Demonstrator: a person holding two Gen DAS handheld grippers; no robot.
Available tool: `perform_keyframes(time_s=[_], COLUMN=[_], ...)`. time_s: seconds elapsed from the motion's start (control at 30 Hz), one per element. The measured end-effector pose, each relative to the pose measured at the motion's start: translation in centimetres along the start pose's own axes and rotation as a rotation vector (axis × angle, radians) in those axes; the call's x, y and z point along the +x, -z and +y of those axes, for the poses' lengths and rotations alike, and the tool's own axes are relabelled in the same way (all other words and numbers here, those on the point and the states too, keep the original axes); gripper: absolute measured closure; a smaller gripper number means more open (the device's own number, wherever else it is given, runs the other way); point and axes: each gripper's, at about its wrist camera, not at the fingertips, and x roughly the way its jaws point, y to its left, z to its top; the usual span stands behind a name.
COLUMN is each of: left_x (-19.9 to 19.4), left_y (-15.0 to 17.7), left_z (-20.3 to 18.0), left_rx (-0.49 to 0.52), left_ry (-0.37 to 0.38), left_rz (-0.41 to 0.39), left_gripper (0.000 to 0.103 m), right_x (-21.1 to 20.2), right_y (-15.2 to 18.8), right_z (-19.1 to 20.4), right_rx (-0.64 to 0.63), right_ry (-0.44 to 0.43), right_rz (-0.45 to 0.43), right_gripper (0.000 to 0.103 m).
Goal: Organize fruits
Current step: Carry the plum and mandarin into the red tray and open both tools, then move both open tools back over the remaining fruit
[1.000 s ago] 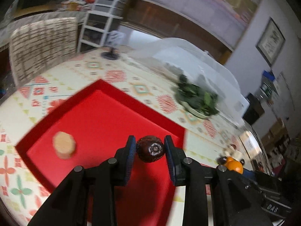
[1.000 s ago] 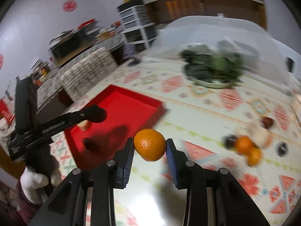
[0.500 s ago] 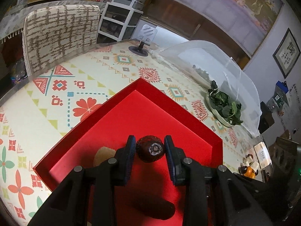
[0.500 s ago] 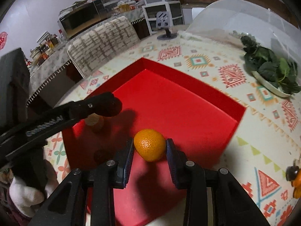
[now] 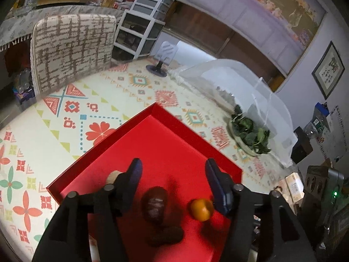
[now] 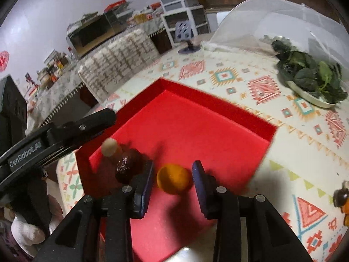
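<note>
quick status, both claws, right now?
Left claw: open, holding nothing; dark fruit lies below it in the red tray.
Right claw: open, tangerine loose between its fingers.

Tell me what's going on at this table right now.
A person with a handheld gripper in each hand is sorting fruit into a red tray. The left gripper is open above a dark brown fruit in the tray. The right gripper is open around an orange, apparently just let go. A pale round piece also sits in the tray. More fruit waits on the tablecloth.
</note>
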Motion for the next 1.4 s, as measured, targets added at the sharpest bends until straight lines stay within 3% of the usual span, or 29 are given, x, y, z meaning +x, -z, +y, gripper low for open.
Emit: perform_keyframes(time_s=[0.2, 0.4, 0.7, 0.83, 1.07, 1.27, 1.4], left_x=[-1.0, -1.8, 0.0, 1.8, 3.9, 5.0, 5.9], left_y=[0.7, 2.2, 5.3, 7.0, 9.2, 9.4, 10.0], left_z=[-2.7, -5.9, -11.9, -15.0, -18.2, -19.0, -19.1], left_rx=[0.038, 0.079, 0.168, 0.217, 0.293, 0.301, 0.293], left_ry=[0.039, 0.087, 0.149, 0.166, 0.163, 0.159, 0.166], left_rz=[0.004, 0.016, 0.086, 0.137, 0.203, 0.219, 0.252], left_gripper=[0.039, 0.035, 0.032, 0.032, 0.032, 0.032, 0.032], right_x=[-4.4, -10.6, -19.8, -19.5, -15.9, -18.0, -15.6], right_y=[0.5, 2.7, 8.1, 9.8, 9.7, 8.2, 5.8], right_z=[-2.4, -7.3, -18.6, -21.1, -21.8, -22.6, -23.3], right_rx=[0.048, 0.134, 0.324, 0.362, 0.322, 0.343, 0.323], right_ry=[0.015, 0.077, 0.284, 0.293, 0.277, 0.286, 0.249], right_rz=[-0.071, -0.147, -0.228, -0.200, -0.146, -0.294, -0.228], right_gripper=[0.064, 0.064, 0.060, 0.060, 0.060, 0.060, 0.060])
